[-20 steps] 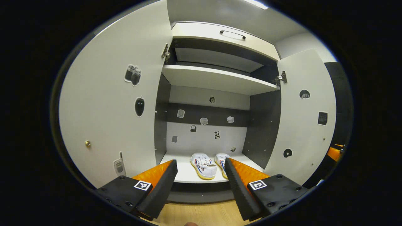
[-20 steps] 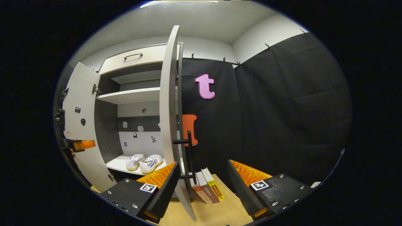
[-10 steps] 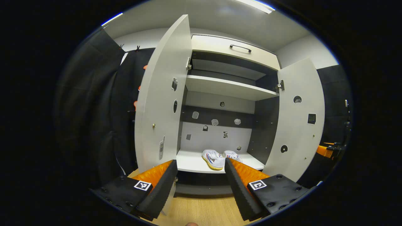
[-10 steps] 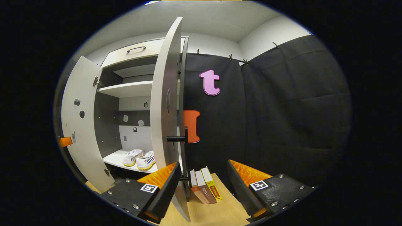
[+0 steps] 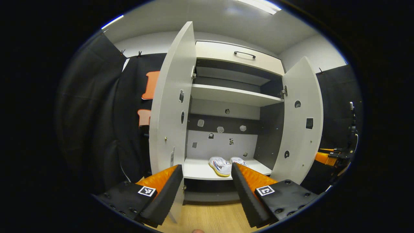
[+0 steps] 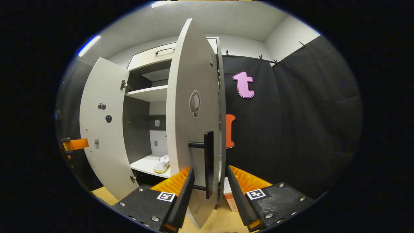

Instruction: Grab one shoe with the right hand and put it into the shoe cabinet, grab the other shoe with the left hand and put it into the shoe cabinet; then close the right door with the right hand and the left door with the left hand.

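Note:
Two white shoes (image 5: pixel 223 165) sit side by side on the bottom shelf of the open shoe cabinet (image 5: pixel 233 95). Its left door (image 5: pixel 168 113) and right door (image 5: pixel 299 123) both stand open. My left gripper (image 5: pixel 207 191) is open and empty, held back from the cabinet and facing the shoes. In the right gripper view, the right door (image 6: pixel 190 106) is close in front, and its black handle (image 6: pixel 209 161) stands between the fingers of my open right gripper (image 6: pixel 210 194), neither finger pressing on it. One shoe (image 6: pixel 161 165) peeks past the door's edge.
Books (image 6: pixel 231 200) stand on the wooden floor (image 5: pixel 210 216) to the right of the cabinet. The left gripper (image 6: pixel 74 144) shows beyond the left door (image 6: pixel 103 129). The right gripper (image 5: pixel 330 157) shows past the right door's edge. A drawer with a handle (image 5: pixel 244 55) tops the cabinet.
My right gripper has moved in on the right door, bringing the handle between its fingers, which stand closer together. My left gripper has drawn back from the cabinet.

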The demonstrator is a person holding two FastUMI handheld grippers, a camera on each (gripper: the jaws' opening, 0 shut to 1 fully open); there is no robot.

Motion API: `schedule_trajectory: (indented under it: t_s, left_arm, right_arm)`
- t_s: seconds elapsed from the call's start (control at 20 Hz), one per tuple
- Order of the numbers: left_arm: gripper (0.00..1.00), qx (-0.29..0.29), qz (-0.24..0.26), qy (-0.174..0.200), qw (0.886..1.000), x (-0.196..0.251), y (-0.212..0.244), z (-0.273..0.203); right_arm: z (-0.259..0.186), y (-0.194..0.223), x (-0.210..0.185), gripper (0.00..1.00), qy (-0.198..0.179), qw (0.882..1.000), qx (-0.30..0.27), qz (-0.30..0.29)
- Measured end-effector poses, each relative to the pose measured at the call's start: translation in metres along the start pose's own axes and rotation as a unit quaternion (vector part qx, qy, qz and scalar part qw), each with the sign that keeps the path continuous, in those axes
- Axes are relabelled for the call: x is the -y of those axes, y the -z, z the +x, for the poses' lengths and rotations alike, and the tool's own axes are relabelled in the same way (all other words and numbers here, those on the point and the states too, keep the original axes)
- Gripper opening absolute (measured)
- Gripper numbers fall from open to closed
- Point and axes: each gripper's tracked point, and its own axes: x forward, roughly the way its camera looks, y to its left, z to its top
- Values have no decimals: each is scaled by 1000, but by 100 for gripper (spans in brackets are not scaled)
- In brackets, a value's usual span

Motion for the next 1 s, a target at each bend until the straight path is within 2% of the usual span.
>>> schedule_trajectory:
  t_s: [0.1,0.25,0.3,0.35,0.5,0.6,0.7,0.75,0.8,0.85,1.0]
  left_arm:
    - [96,5,-1,-3,1000,-7,-4,-4]
    - [96,16,0,-8,1000,-20,-8,-12]
    - [94,19,2,-10,1000,-24,-7,-14]
    - [96,22,5,-10,1000,-27,-8,-17]
    - [96,32,17,-10,999,-38,-8,-29]
    - [94,33,14,-9,999,-46,-6,-34]
    - [94,35,5,-11,999,-54,-6,-43]
    - [96,37,2,-16,999,-60,-7,-48]
    - [94,43,0,-22,999,-70,-7,-55]
    - [94,46,-2,-29,999,-83,-6,-58]
    - [97,54,-13,-41,998,-115,1,-55]
  right_arm:
    - [12,4,-18,67,-26,1000,-5,17]
    - [35,6,-31,69,-41,999,-7,27]
    - [40,8,-40,76,-49,998,-7,33]
    - [47,10,-49,71,-58,997,-8,43]
    - [75,16,-81,75,-83,994,-11,71]
    - [104,17,-102,85,-83,994,-11,76]
    - [125,19,-116,84,-71,996,-8,58]
    - [131,18,-119,87,-63,997,-6,47]
    - [133,19,-121,87,-54,998,-6,44]
    - [136,20,-122,84,-48,998,-6,46]
    - [148,24,-124,87,-32,998,-8,61]
